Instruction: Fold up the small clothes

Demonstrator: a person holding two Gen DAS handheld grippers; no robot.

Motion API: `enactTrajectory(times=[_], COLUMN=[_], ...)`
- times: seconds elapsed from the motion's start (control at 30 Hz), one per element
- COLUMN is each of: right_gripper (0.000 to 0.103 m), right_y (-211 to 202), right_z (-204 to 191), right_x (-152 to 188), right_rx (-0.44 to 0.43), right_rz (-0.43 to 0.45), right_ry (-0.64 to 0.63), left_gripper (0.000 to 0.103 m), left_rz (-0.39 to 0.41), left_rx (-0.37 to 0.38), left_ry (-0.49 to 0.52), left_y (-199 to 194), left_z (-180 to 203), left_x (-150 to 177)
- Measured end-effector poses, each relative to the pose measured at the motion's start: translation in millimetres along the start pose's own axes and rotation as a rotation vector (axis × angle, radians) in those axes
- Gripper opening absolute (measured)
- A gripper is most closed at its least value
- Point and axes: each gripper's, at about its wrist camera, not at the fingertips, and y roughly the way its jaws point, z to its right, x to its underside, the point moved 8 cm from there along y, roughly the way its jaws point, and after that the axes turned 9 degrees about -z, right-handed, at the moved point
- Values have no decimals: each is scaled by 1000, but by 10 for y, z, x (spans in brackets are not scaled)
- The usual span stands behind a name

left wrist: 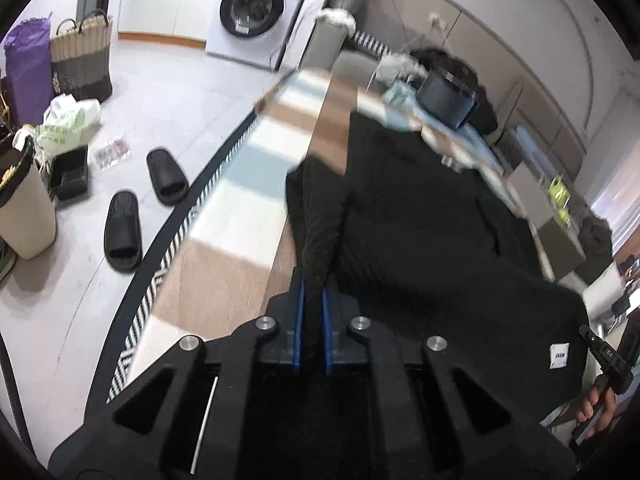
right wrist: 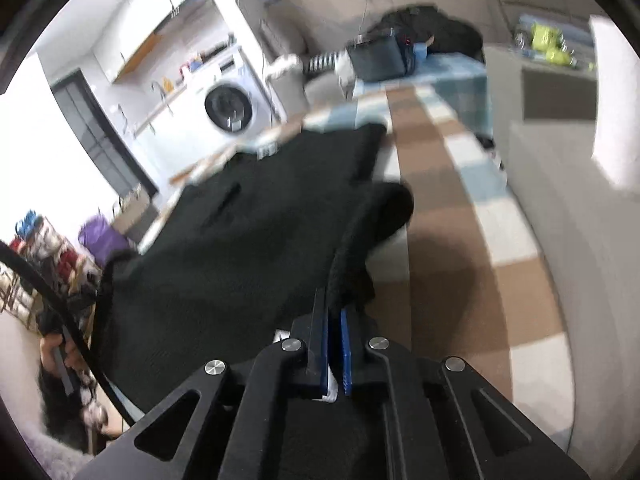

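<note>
On the far left of the left wrist view, a cream bin [left wrist: 24, 216], a woven basket [left wrist: 82, 60] and a purple bag [left wrist: 28, 64] stand on the pale floor, with two black slippers [left wrist: 124, 230] lying nearer the desk and a washing machine [left wrist: 256, 20] against the back wall. The desk [left wrist: 224, 208] runs up the middle under a brown, white and pale blue checked cloth with a black-and-white patterned edge. The left gripper [left wrist: 313, 284] has its blue-lined jaws pinched tight on a bunched corner of the black garment [left wrist: 432, 240], which rises as a narrow fold straight out from the fingertips. The rest of the garment spreads to the right of that gripper across the cloth, a small white label [left wrist: 559, 356] showing near its right edge. Beyond the garment a dark box [left wrist: 446, 100] sits at the far end of the desk. At the right rim a hand [left wrist: 598, 408] holds the handle of the other tool. In the right wrist view the black garment [right wrist: 240, 240] lies to the left of and ahead of the right gripper [right wrist: 334, 312], whose jaws are closed on a raised, bunched corner of the garment, with a scrap of white between the pads lower down. To the right of this gripper the checked cloth is bare, and the picture is blurred there.
</note>
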Motion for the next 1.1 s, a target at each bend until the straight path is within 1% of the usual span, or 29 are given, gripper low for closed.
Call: enactTrajectory(times=[0.03,0.1,0.2,0.27,0.3,0.37,0.4,0.47,0.53,0.57,0.6,0.63,0.67,0.7,0.73,0.77,0.8,0.83,0.9,1.0,1.1], right_gripper=[5,4,4,4,4,4,4,4,5,5,7,13,18,22,34,46,49,49,50,51,50], right_y=[-75,-240,-401,-431,-427,-327,-241,21,223,331,396,463,496,511,504,479,444,413,334,283,302], right_z=[1,-22,-78,-111,-113,-76,-23,133,253,311,357,412,447,458,467,478,498,506,543,567,521], right_x=[-69,-235,-495,-673,-755,-888,-917,-934,-873,-838,-801,-750,-702,-662,-610,-555,-485,-427,-281,-136,-109], right_rx=[-3,-35,-39,-47,-37,-5,3,12,46,67,75,77,66,46,22,10,-6,-23,-37,-50,-72], right_rz=[36,107,190,220,232,235,219,159,104,71,56,29,6,-2,-9,-13,-17,-17,-13,-11,-24], right_ry=[11,26,23,24,25,35,55,116,145,161,176,205,234,244,249,257,269,277,295,297,285], left_gripper=[5,5,5,5,5,5,5,5,5,5,6,13,18,28,41,46,53,56,56,56,56], left_rz=[20,62,114,133,136,126,104,60,9,-30,-46,-49,-51,-49,-44,-40,-36,-42,-58,-70,-101], left_rx=[7,20,20,24,23,13,12,10,4,-3,-7,-8,-15,-35,-52,-60,-55,-51,-66,-70,-73], left_ry=[0,3,21,20,18,6,-5,-23,-43,-55,-66,-69,-65,-56,-56,-62,-70,-77,-98,-106,-94], left_y=[-50,-143,-208,-178,-147,-15,105,312,535,628,686,704,710,703,677,651,615,586,542,476,466], left_z=[21,85,179,211,213,183,153,101,42,17,1,0,-3,-5,-22,-44,-66,-95,-172,-220,-239], left_x=[-54,-208,-497,-693,-771,-913,-966,-998,-974,-949,-926,-895,-876,-839,-806,-762,-707,-635,-499,-311,-164])
